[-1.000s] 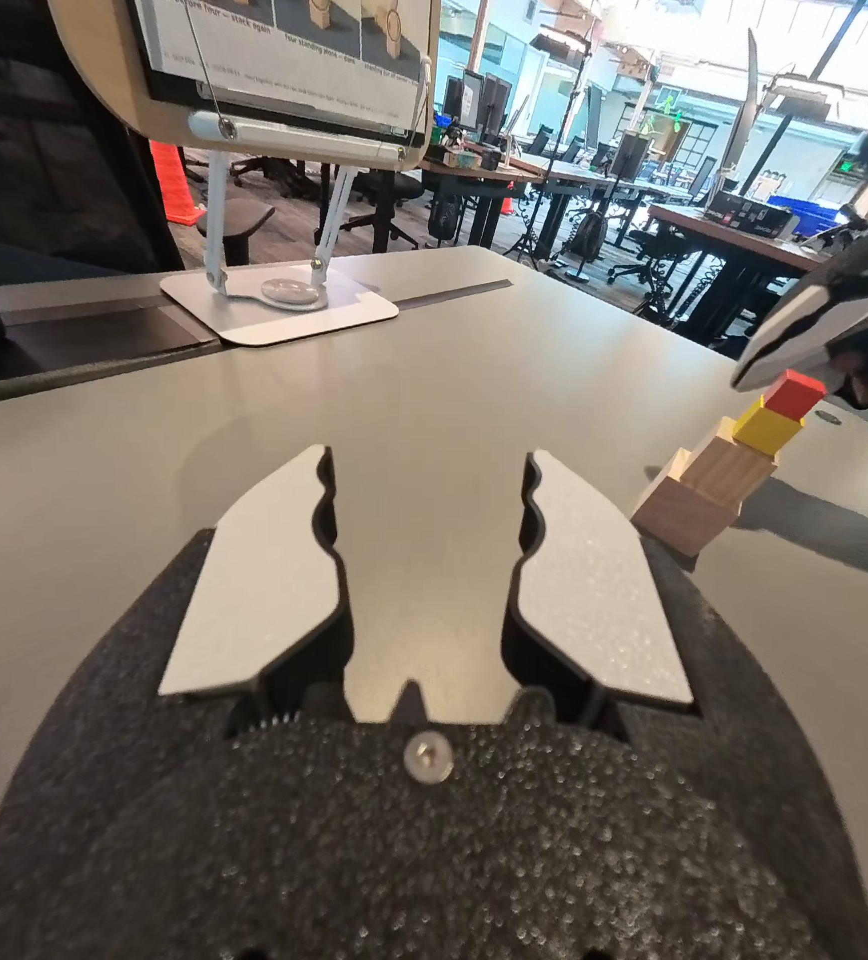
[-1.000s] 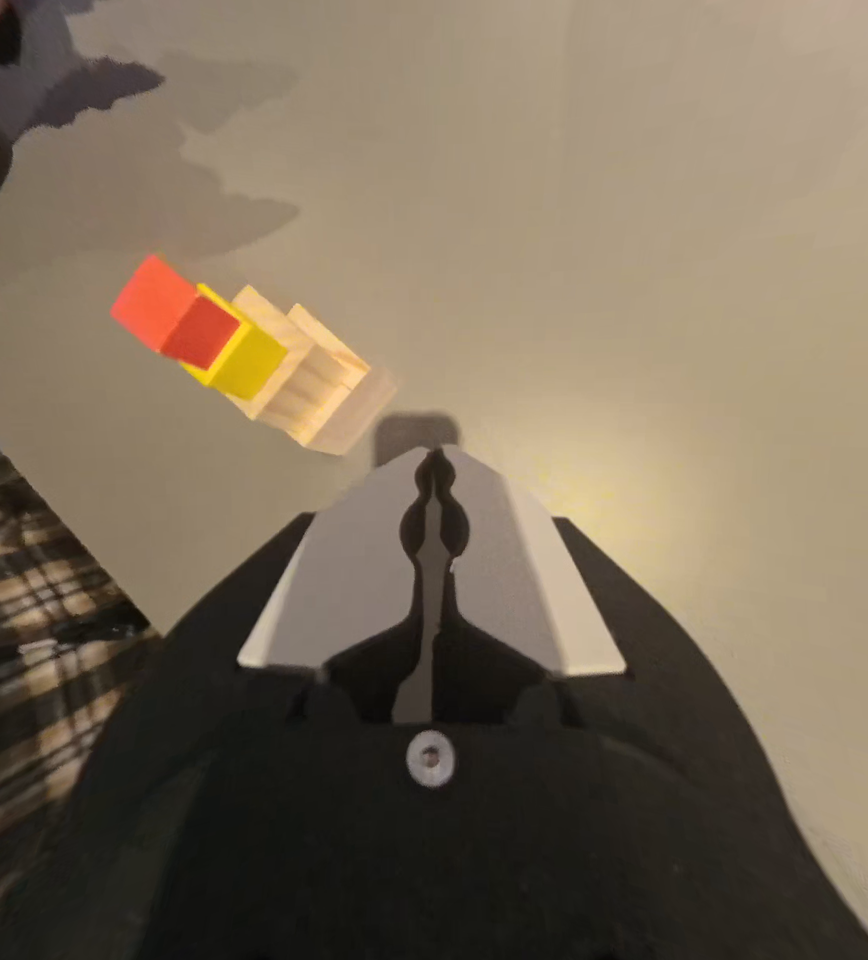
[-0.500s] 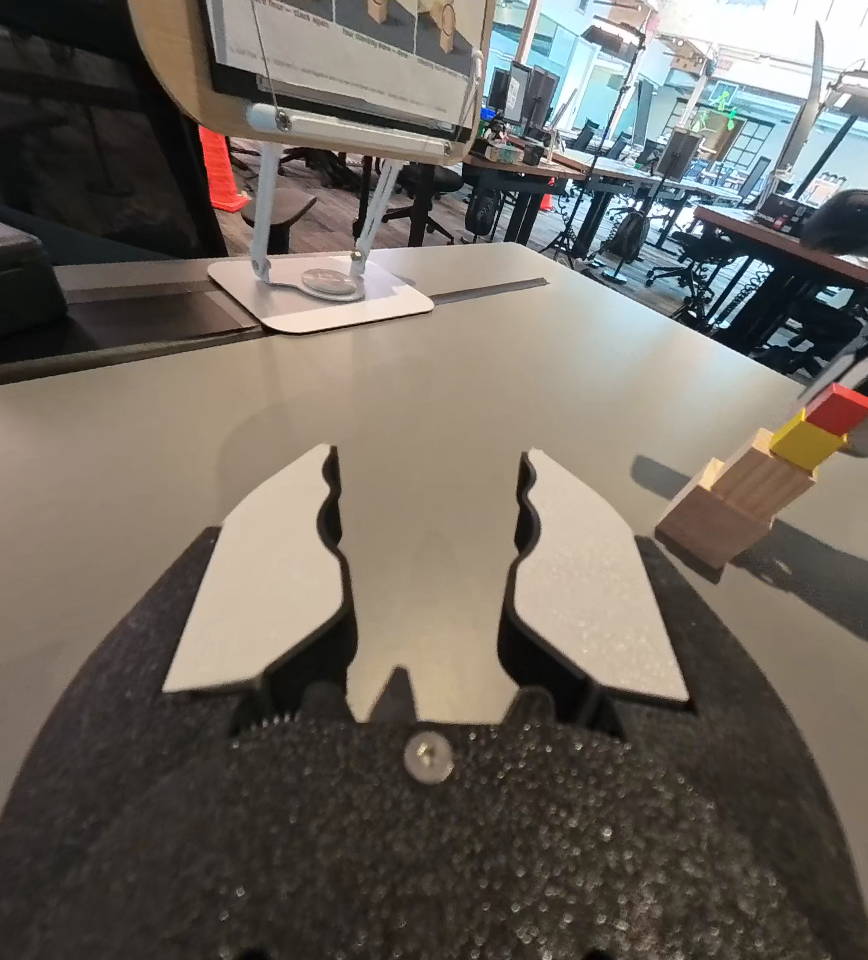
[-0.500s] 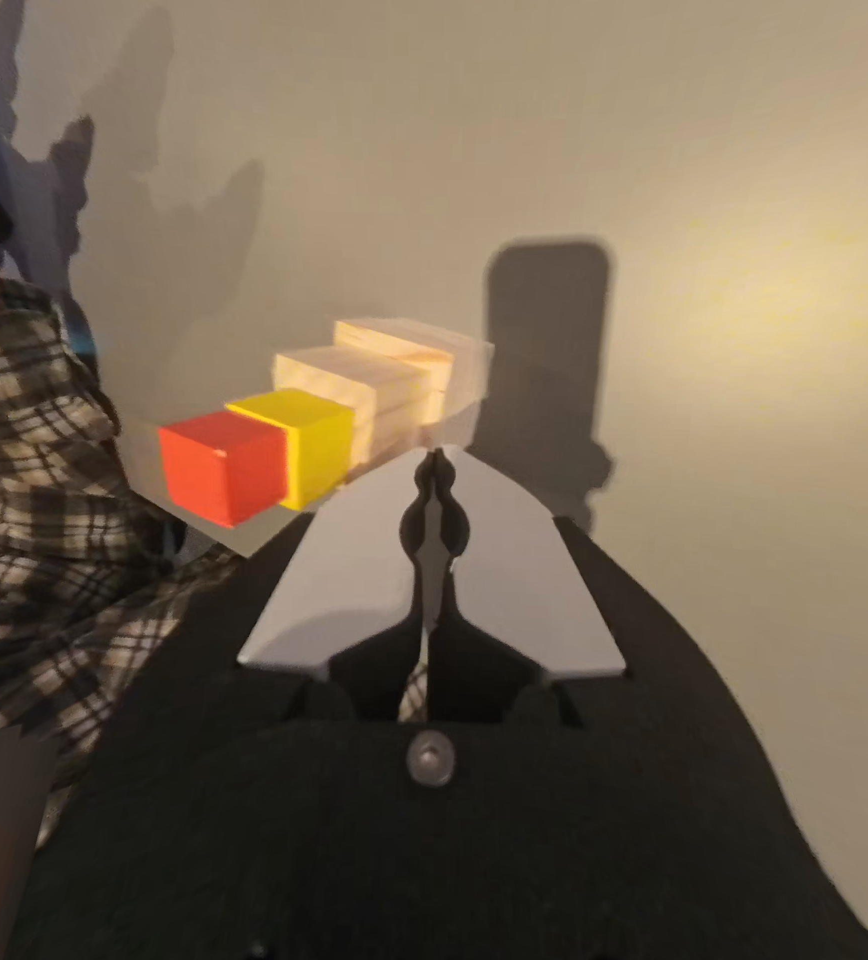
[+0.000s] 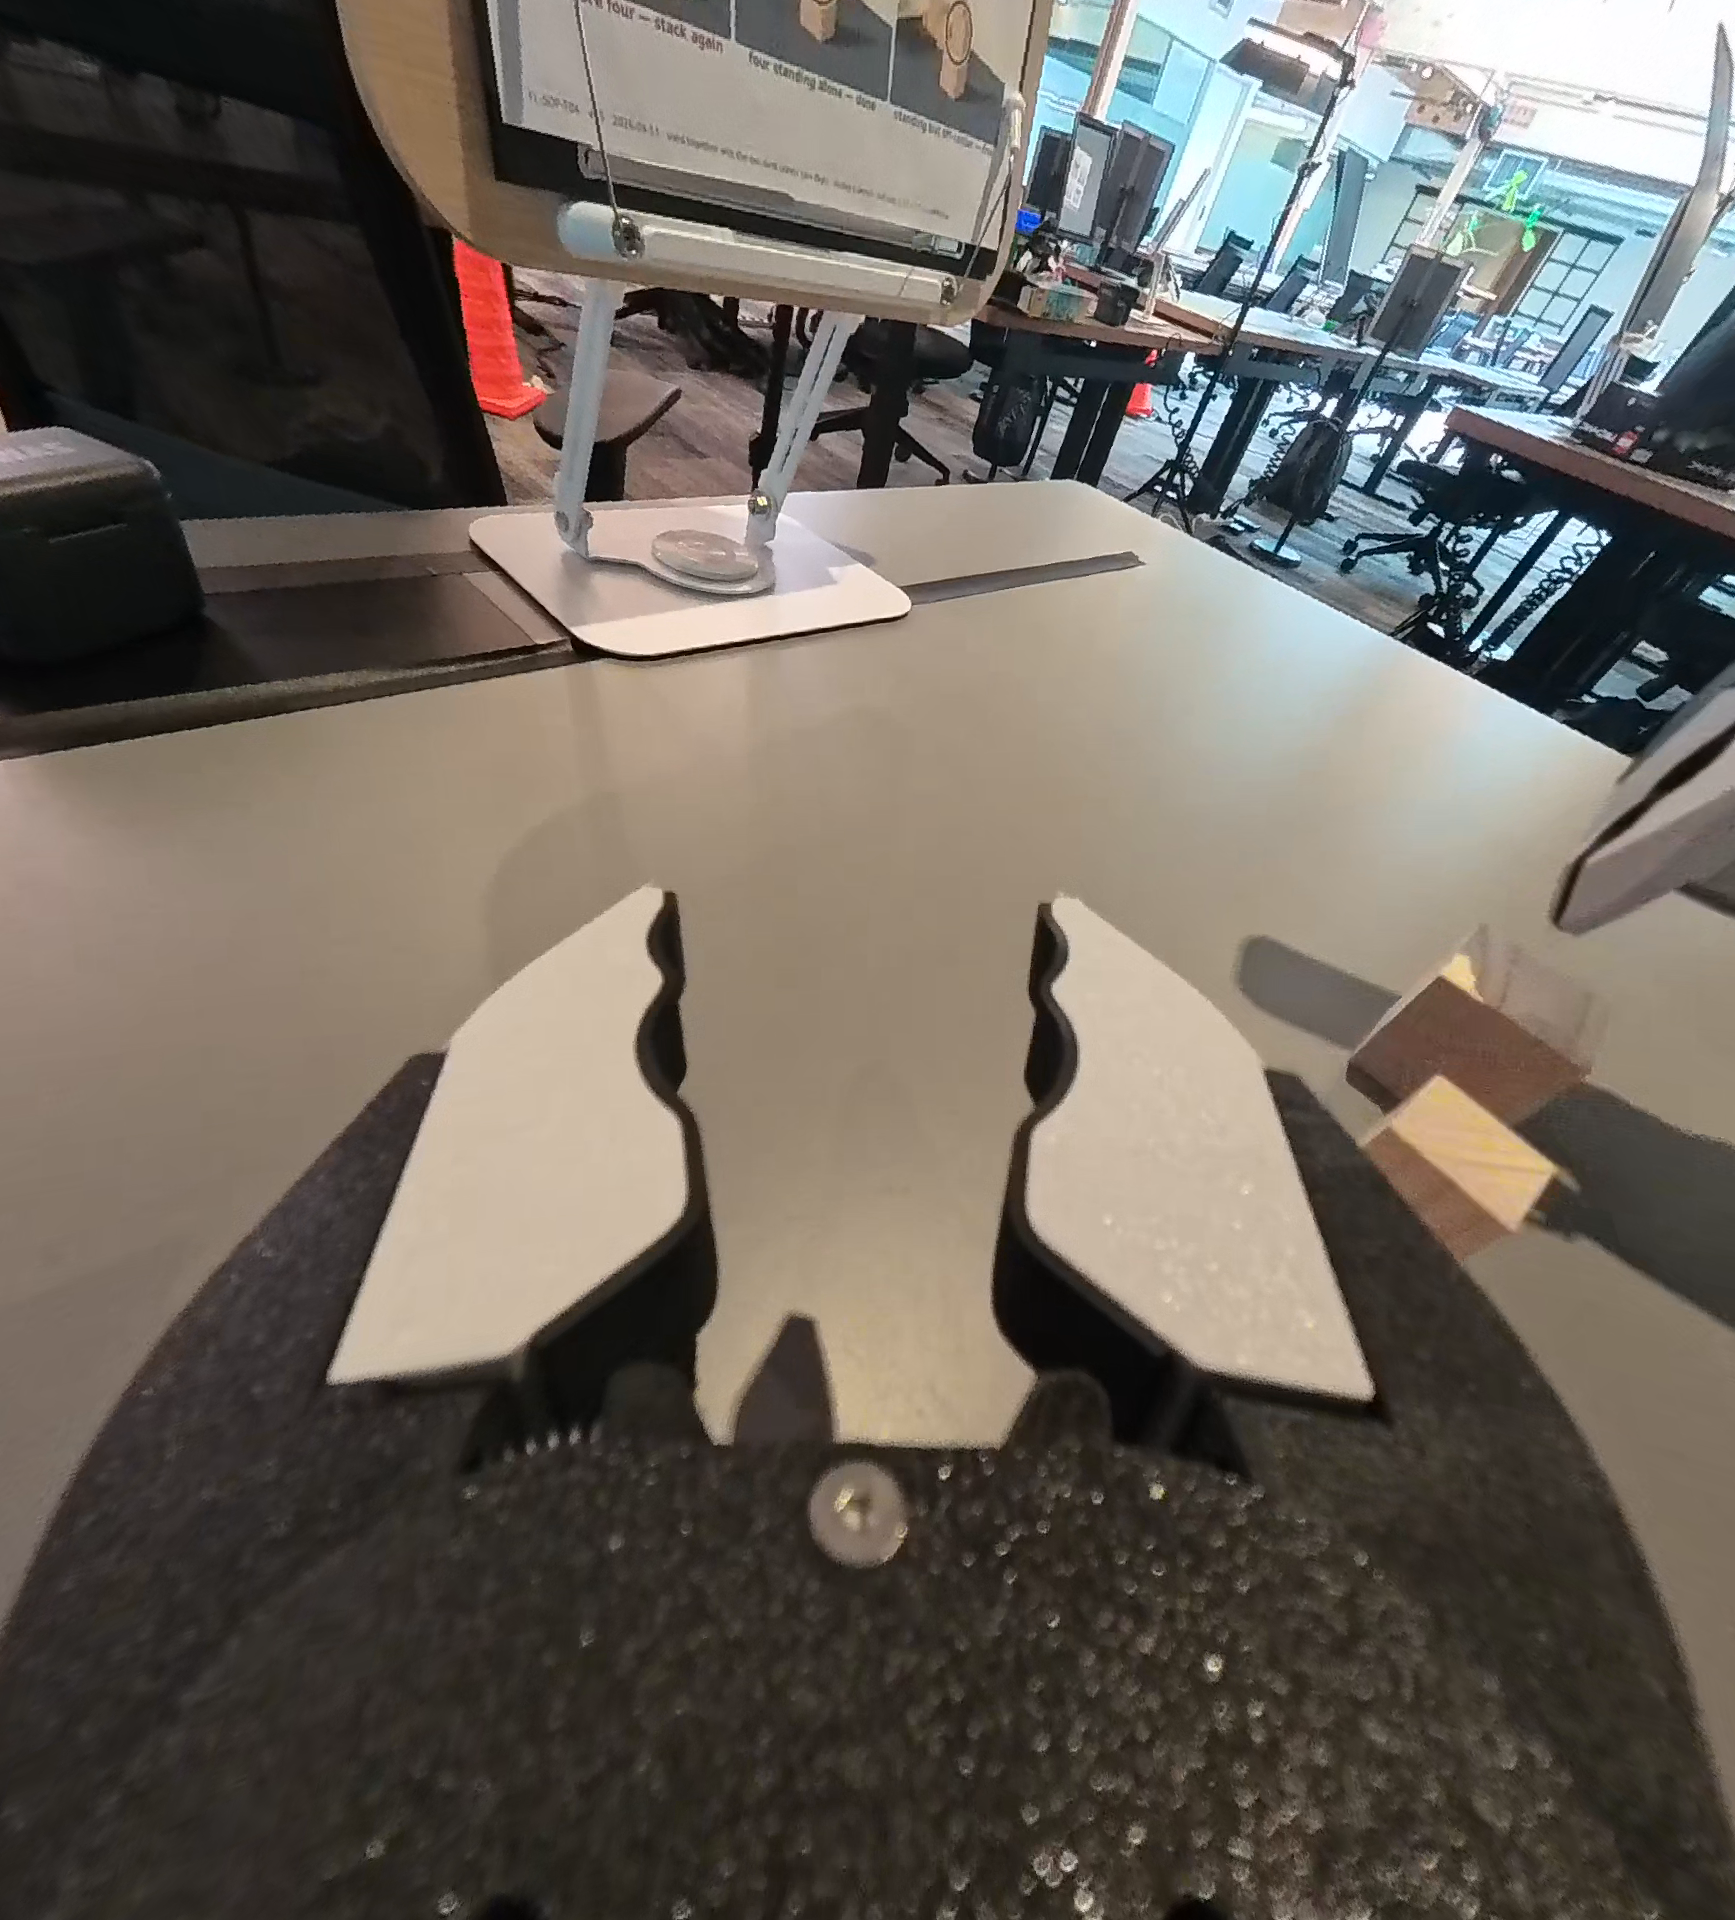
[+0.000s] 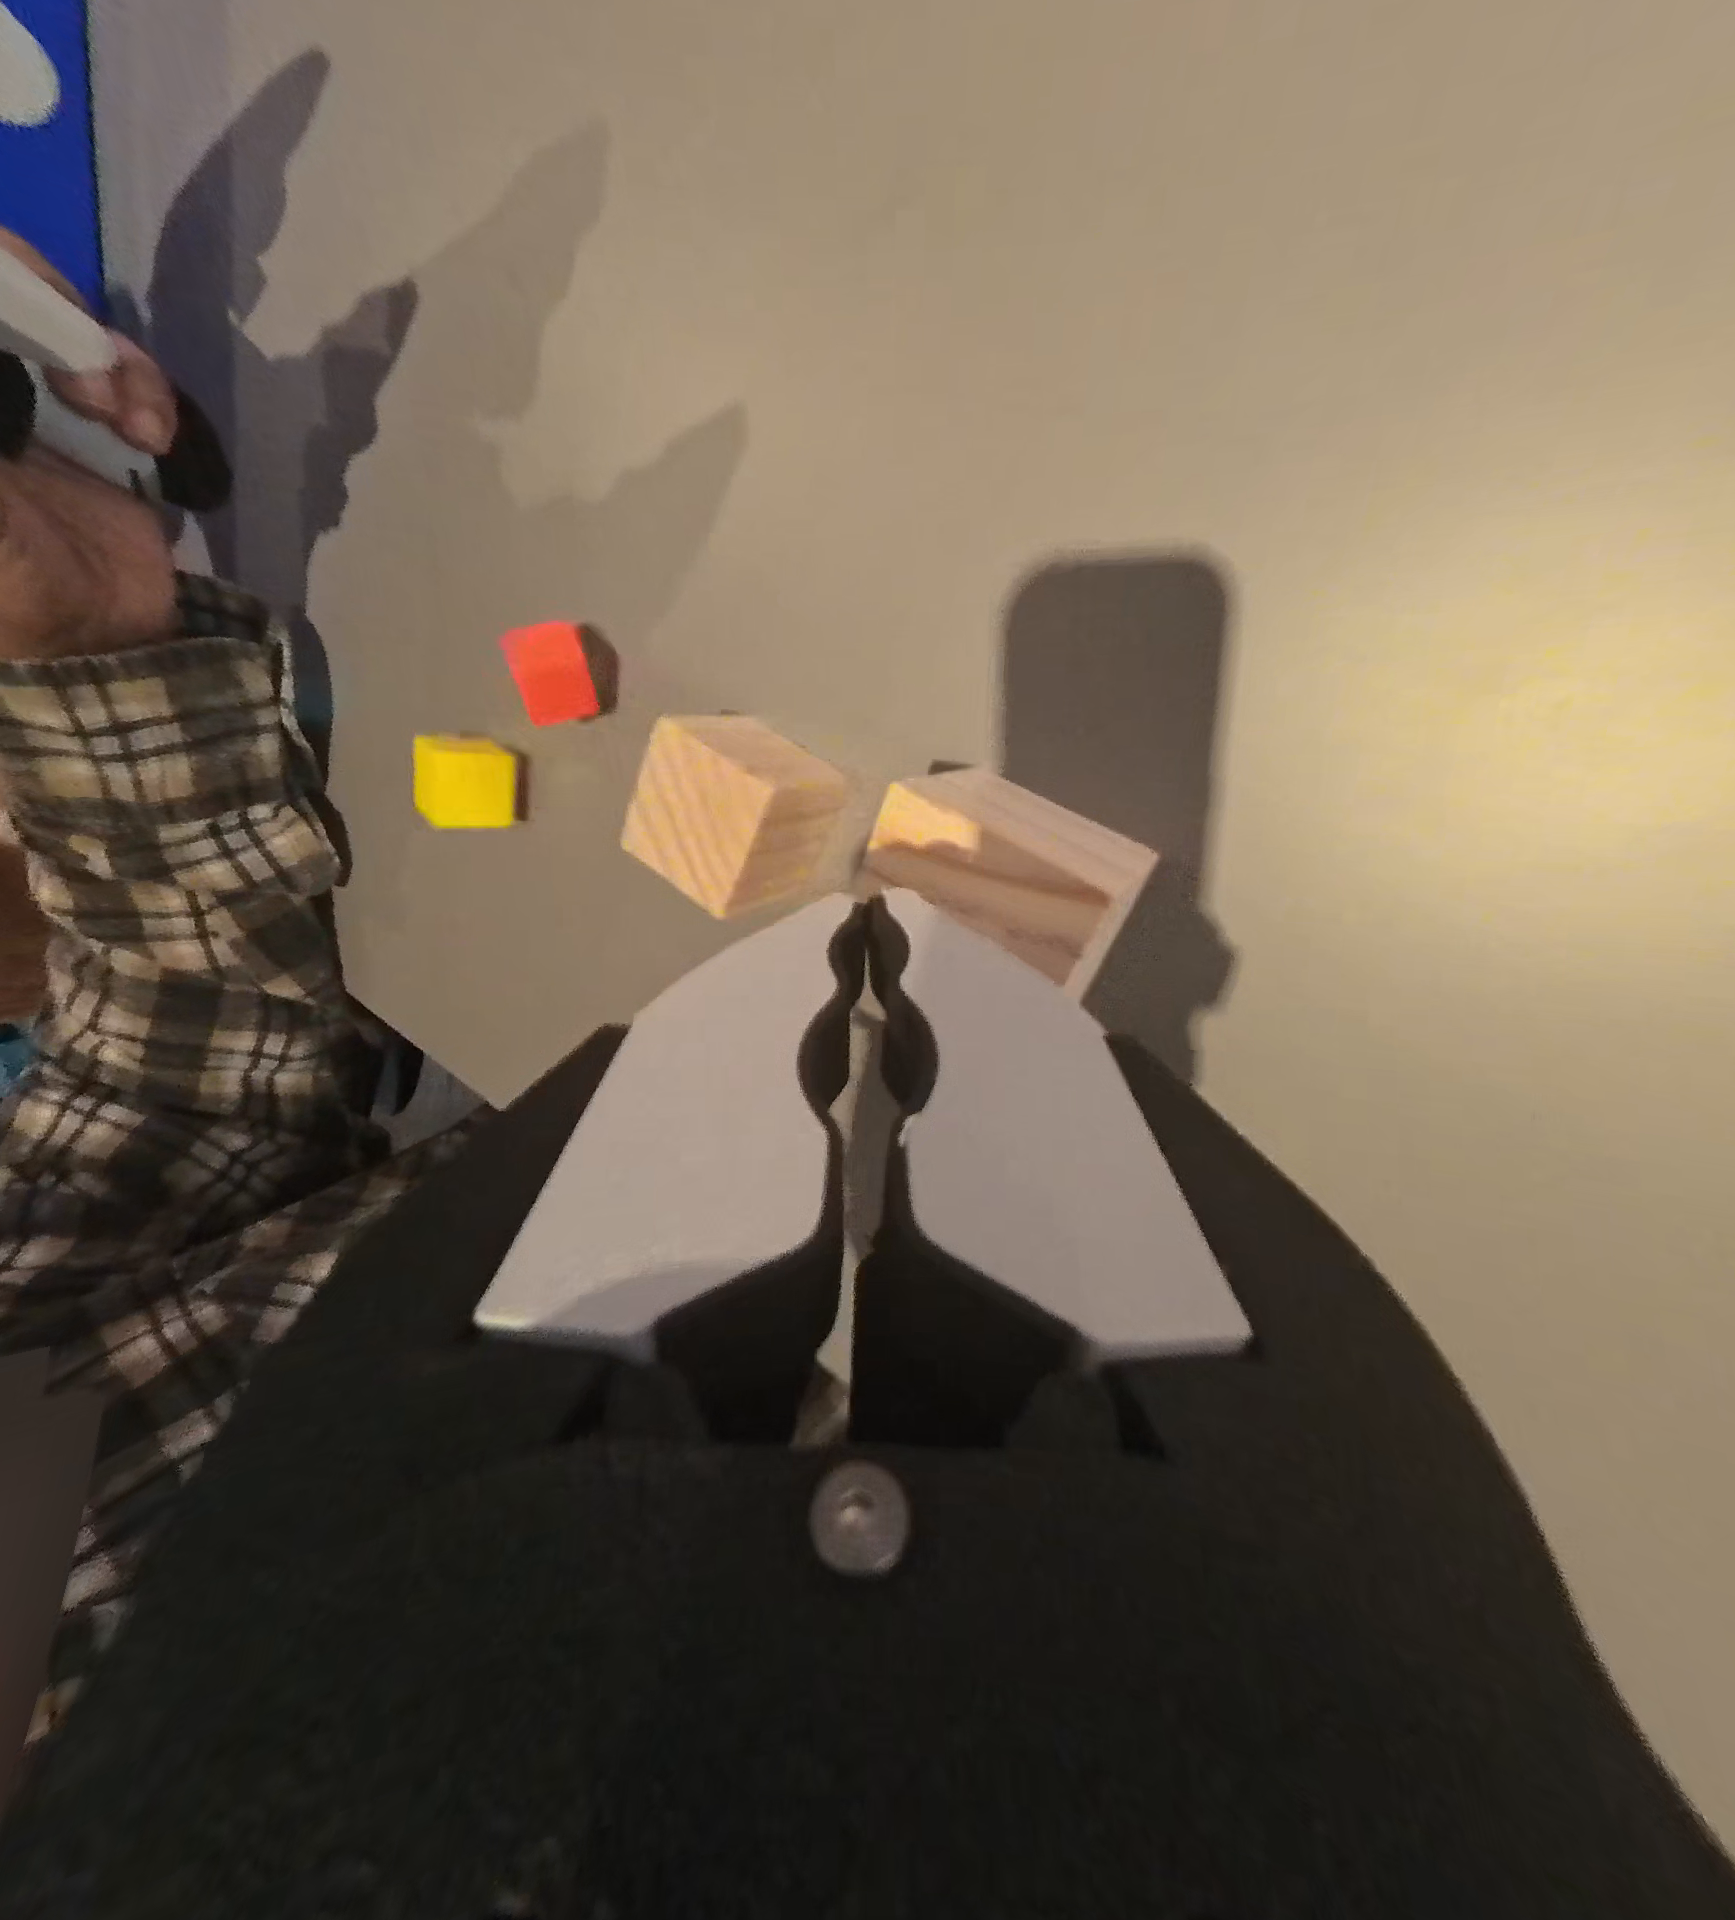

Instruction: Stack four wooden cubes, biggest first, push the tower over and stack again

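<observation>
The four cubes lie apart on the grey table, not stacked. In the right wrist view the biggest plain wooden cube (image 6: pixel 1008 883) lies tilted beside the smaller plain one (image 6: pixel 738 816), with the yellow cube (image 6: pixel 463 781) and the red cube (image 6: pixel 551 673) farther left. My right gripper (image 6: pixel 868 912) is shut and empty, its tips right at the gap between the two plain cubes. My left gripper (image 5: pixel 858 914) is open and empty above bare table. To its right are the big cube (image 5: pixel 1465 1049), the smaller one (image 5: pixel 1455 1174) and the right gripper (image 5: pixel 1611 883).
A document stand on a white base (image 5: pixel 697 592) and a black box (image 5: pixel 42 540) stand at the table's far side. A hand in a plaid sleeve (image 6: pixel 156 883) is at the left, by the table edge. Desks and chairs lie beyond the table. To reach the big cube (image 5: pixel 1465 1049) in a straight line is about 5 cm for my right fingers, about 20 cm for my left.
The four-cube tower stood stacked in both earlier frames and now lies toppled with the cubes scattered. My shut right gripper has moved in against it. My left gripper has stayed open.
</observation>
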Tool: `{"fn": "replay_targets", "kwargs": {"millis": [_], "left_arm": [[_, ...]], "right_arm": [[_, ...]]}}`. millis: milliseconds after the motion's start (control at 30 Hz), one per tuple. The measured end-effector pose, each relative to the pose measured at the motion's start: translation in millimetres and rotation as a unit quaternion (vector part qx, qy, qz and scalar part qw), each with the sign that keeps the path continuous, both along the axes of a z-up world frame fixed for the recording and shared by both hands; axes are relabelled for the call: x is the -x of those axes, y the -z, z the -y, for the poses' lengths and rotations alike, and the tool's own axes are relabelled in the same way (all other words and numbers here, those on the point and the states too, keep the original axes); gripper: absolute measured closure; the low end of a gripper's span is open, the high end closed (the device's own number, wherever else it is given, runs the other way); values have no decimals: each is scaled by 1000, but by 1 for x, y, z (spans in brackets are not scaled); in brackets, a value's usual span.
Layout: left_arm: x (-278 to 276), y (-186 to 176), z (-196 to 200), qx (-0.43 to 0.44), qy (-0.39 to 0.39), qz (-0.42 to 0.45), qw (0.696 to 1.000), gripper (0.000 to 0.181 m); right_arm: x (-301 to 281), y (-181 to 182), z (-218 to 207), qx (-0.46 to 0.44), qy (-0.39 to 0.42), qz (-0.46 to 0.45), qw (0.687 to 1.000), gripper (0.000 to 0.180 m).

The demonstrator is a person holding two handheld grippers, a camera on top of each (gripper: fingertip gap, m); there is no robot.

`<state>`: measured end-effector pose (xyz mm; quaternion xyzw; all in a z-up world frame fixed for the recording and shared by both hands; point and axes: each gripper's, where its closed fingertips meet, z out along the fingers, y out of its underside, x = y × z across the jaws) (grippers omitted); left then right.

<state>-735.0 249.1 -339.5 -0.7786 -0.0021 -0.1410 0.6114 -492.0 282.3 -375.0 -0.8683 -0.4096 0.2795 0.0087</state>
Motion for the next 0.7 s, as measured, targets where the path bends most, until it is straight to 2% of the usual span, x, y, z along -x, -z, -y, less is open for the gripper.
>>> {"fn": "replay_targets", "kwargs": {"millis": [233, 467, 500, 600, 633, 700], "left_arm": [[-3, 1, -2, -3, 7, -9, 1000, 117], [0, 2, -2, -5, 5, -15, 1000, 117], [0, 2, -2, -4, 7, -15, 1000, 117], [-1, -4, 0, -17, 14, -22, 1000, 118], [-2, -6, 1, -21, 19, -25, 999, 118], [-7, -7, 2, -17, 36, -25, 999, 114]], "right_arm": [[-6, -27, -31, -61, 7, -120, 991, 180], [-18, -50, -59, -97, 11, -295, 950, 180], [-19, -53, -62, -121, -3, -319, 940, 175], [-25, -57, -59, -216, -94, -384, 893, 139], [-27, -56, -59, -251, -120, -395, 875, 126], [-30, -53, -62, -312, -146, -401, 849, 87]]}}
